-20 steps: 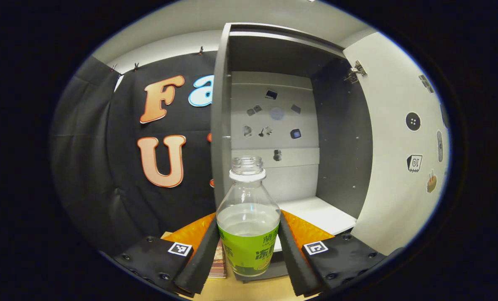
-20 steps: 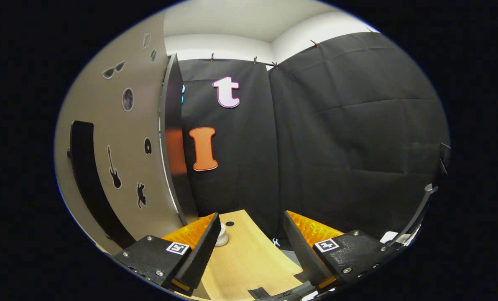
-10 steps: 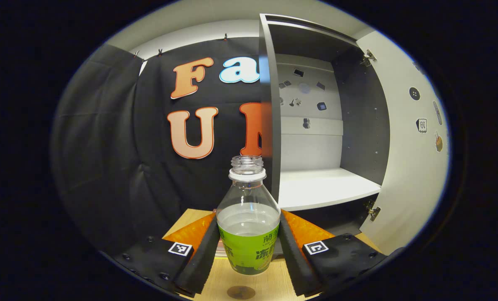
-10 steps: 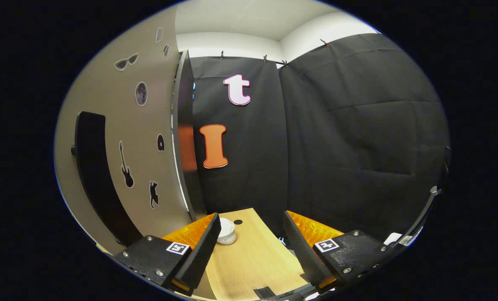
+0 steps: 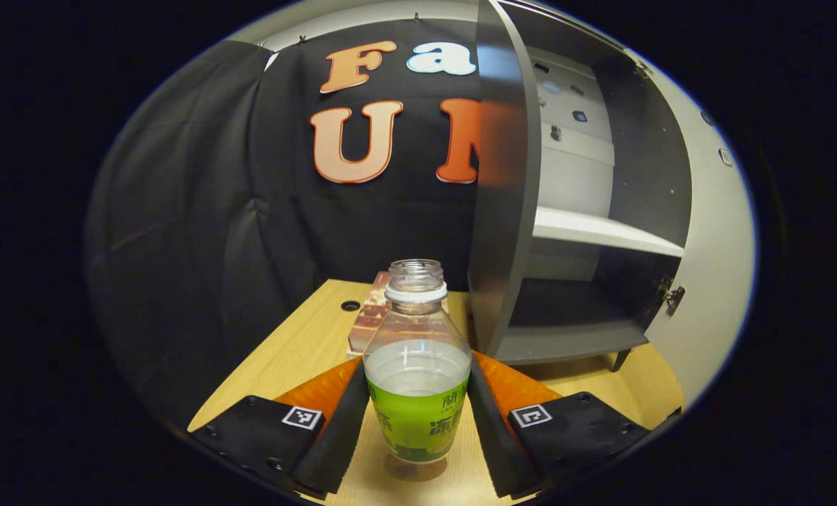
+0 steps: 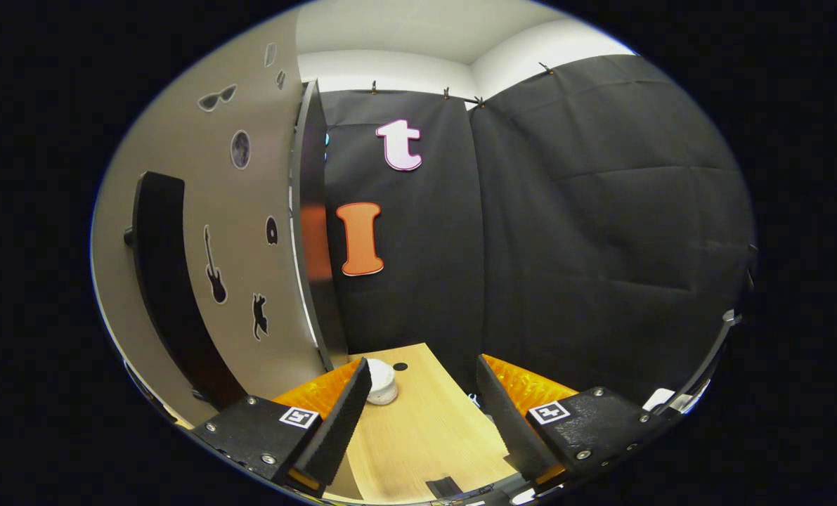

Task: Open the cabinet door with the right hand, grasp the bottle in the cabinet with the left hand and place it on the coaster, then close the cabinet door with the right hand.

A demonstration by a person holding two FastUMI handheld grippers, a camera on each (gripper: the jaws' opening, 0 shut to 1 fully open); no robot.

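A clear uncapped bottle [image 5: 417, 393] with a green label and some liquid stands upright between the fingers of my left gripper [image 5: 417, 383], which is shut on it. Directly under its base lies a dark round coaster [image 5: 410, 469] on the wooden table [image 5: 299, 358]; I cannot tell whether they touch. To the right stands the grey cabinet [image 5: 506, 211], its pale door [image 5: 713, 281] swung open. In the right gripper view the door [image 6: 249, 281] with a black handle [image 6: 165, 281] is at the left. My right gripper [image 6: 424, 379] hangs open over the table, to the right of the door.
A flat reddish box [image 5: 370, 316] lies on the table behind the bottle, beside the cabinet's side. A white shelf [image 5: 601, 232] crosses the cabinet. A small white round object [image 6: 381, 383] and a cable hole [image 6: 400, 366] are on the table near the right gripper.
The left gripper carried the bottle away from the cabinet, leftwards and down to just over the coaster. The right gripper barely shifted and stayed open.
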